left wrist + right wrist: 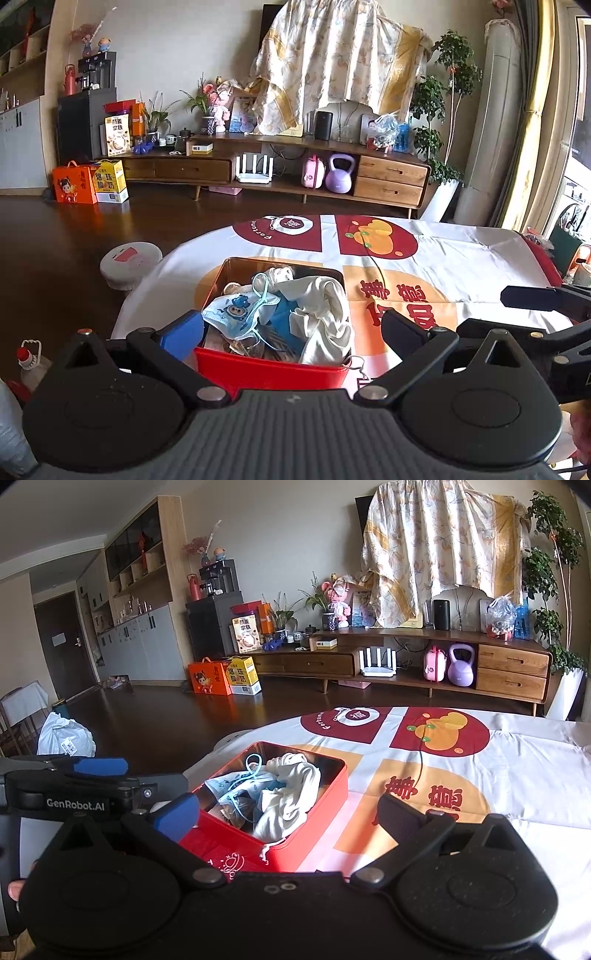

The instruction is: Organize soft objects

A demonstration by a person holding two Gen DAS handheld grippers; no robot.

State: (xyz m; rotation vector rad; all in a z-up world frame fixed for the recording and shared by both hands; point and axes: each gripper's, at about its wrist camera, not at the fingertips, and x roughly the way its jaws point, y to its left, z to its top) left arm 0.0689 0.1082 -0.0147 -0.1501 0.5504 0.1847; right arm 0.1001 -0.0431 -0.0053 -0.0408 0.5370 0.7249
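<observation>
Both hand-held grippers, left [291, 328] & right [288, 812], level, jaws wide, empty, just short of red tin [271, 371] on surface [461, 258]. Masks [236, 314] & cloth [325, 317] piled in tin.

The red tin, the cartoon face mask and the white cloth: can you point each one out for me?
red tin [269, 373]: left wrist view, on its near red wall.
cartoon face mask [236, 310]: left wrist view, on the printed front panel.
white cloth [284, 805]: right wrist view, on the bunched middle fold.
</observation>
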